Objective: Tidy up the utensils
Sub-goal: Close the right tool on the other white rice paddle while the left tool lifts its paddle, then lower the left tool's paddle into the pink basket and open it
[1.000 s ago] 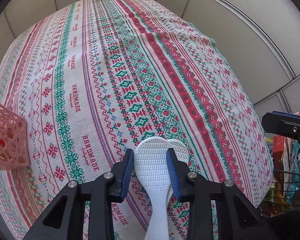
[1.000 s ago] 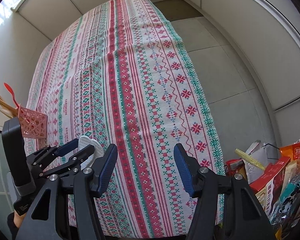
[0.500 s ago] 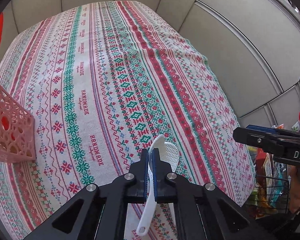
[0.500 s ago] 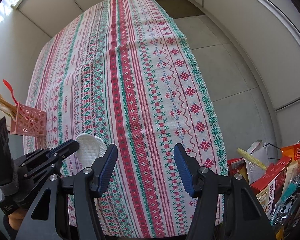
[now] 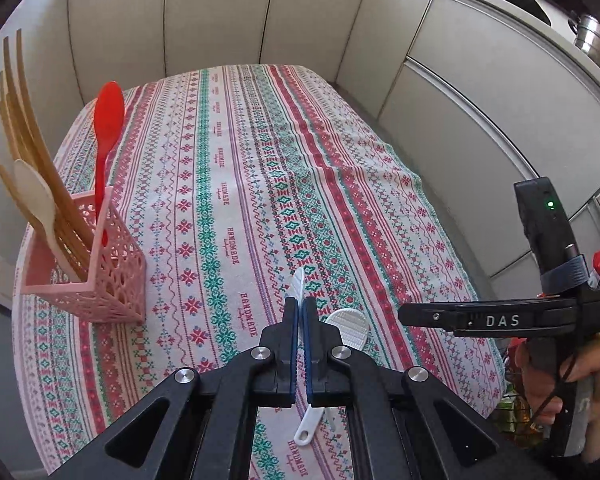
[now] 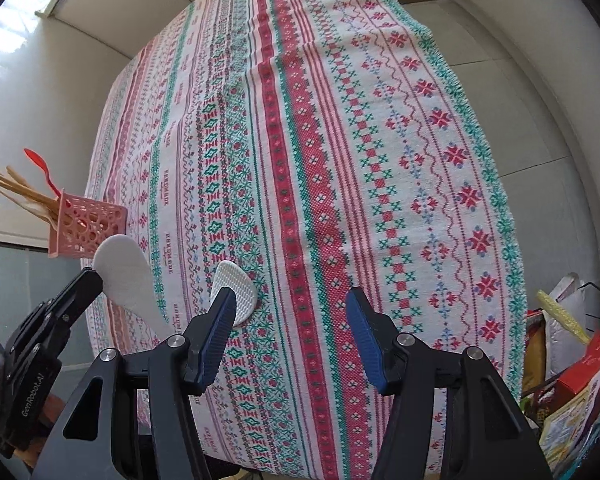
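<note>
While the left tongs clamp one white paddle clear of the counter, the right tongs, nothing between them, are closing near the second paddle. Next, I judge: carry the held paddle into the pink holder.

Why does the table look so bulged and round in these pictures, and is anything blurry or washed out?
Fisheye lenses: both wrist views bend the tablecloth and wall panels into curves, with dark corners. Right wrist view: window glare top left. Both are sharp; the pink basket reads clearly.
</note>
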